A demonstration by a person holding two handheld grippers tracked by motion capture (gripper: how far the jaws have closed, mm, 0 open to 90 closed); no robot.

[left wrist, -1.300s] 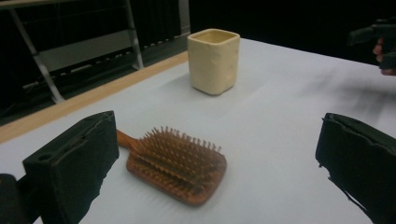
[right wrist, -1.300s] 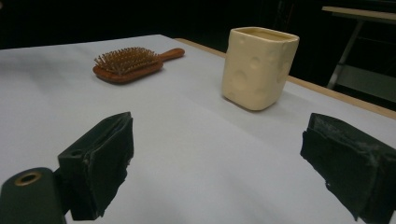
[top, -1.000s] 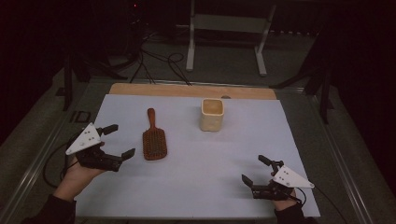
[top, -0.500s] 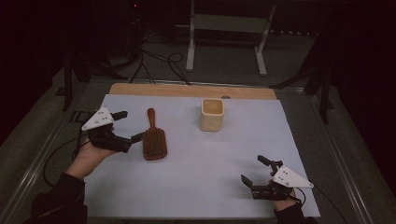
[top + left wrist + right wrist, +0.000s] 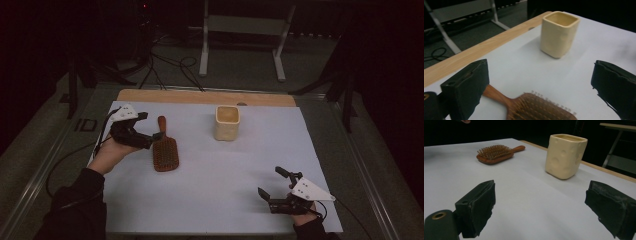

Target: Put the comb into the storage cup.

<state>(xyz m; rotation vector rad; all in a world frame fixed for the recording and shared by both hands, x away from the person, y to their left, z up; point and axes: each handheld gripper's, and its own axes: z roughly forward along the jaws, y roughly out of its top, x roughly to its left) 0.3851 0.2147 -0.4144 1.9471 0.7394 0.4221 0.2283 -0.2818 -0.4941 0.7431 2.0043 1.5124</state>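
Two things lie on the white table cover [image 5: 210, 200]: a cream square cup [image 5: 227, 122] toward the far edge, and a wooden hairbrush [image 5: 164, 150] left of it, bristles up, handle pointing away. The left gripper [image 5: 150, 135] hovers beside the handle, jaws spread wide on either side of it. The right gripper [image 5: 272, 192] rests near the front right corner, jaws also apart. The brush looks light and rigid; its narrow smooth handle [image 5: 496, 96] seems the best hold, clear of the springy bristles.
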